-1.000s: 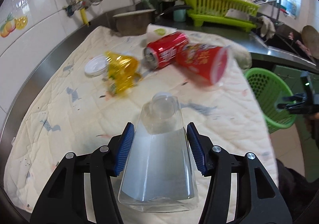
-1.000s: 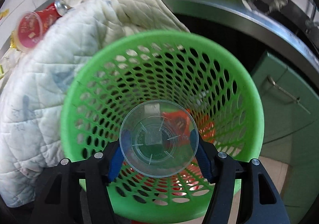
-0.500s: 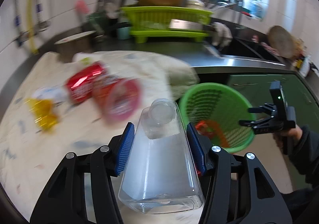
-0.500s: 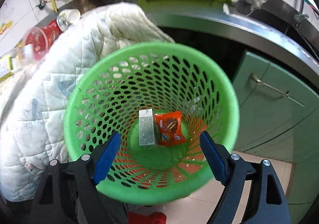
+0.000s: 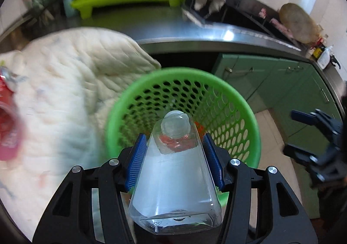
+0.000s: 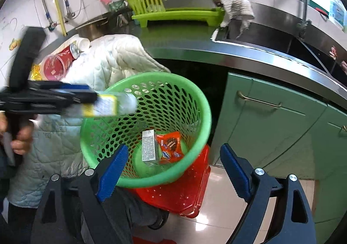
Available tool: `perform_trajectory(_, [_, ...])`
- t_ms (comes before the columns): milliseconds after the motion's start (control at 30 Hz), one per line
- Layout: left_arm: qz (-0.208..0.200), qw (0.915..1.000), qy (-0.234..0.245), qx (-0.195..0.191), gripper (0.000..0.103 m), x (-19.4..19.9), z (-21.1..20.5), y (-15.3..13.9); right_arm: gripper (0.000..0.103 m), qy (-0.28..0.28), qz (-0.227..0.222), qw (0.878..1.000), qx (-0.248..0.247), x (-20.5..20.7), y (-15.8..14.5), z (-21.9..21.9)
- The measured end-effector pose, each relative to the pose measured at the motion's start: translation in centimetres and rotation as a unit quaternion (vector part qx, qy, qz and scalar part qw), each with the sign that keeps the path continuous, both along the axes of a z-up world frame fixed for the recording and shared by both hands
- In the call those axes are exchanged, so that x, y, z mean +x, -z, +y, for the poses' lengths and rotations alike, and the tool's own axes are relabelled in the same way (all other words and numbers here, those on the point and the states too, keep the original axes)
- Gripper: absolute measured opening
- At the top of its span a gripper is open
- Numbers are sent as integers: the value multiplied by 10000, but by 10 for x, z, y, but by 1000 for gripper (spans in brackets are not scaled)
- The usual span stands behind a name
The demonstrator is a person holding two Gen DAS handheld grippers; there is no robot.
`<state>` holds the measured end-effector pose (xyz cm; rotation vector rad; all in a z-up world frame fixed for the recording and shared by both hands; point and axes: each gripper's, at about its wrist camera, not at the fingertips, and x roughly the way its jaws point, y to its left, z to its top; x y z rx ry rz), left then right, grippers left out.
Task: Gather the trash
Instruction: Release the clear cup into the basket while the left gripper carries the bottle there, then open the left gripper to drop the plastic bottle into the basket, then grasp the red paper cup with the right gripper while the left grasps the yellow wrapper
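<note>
My left gripper (image 5: 174,152) is shut on a clear plastic bottle (image 5: 173,181) and holds it over the rim of the green mesh basket (image 5: 243,105). From the right wrist view the left gripper (image 6: 65,96) reaches in from the left with the bottle (image 6: 115,104) over the basket (image 6: 195,96). My right gripper (image 6: 171,170) is open and empty, just outside the basket's near rim. A small carton (image 6: 148,146), an orange snack wrapper (image 6: 170,149) and a clear cup lie in the basket bottom. A red cup (image 6: 55,67) and a red can (image 6: 72,50) lie on the quilted cloth (image 6: 112,55).
The basket stands on a red stool (image 6: 184,194) beside the steel counter (image 6: 216,48). Green cabinet doors (image 6: 271,118) are to the right. A lime dish rack (image 6: 177,3) and a sink (image 6: 271,35) are at the back.
My left gripper has swung right with the bottle, from above the cloth to over the basket. My right gripper has opened, dropped the clear cup into the basket and pulled back.
</note>
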<state>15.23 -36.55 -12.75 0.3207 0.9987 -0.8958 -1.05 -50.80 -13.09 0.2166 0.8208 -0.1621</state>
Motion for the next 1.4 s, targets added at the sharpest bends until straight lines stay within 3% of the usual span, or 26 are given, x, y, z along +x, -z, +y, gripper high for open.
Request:
perform_trajectory(133, [220,9996,-31,160,54,-1,-28,23,83,66,-53,10000,48,-9,-1,-5])
perform_trajectory(300, [408,9991,-100,-15,59,-1,-47,30,83,113,-40,9999,96,-16,2,-11])
perform_trajectory(600, [104,9995,-185,-213,61,-5,-25,-3,83,12,-121,9998,126,-14,0,-6])
perform_trajectory(1067, [-396,9905,-1213,-505,70,1,97,-59,83,-780,-305,9965,-37,24,-23,52])
perform_trajectory(1400, [-708,9685,-2339,-487,70,22,222,-79,83,-1605,-481,9859,-5,83,-46,122])
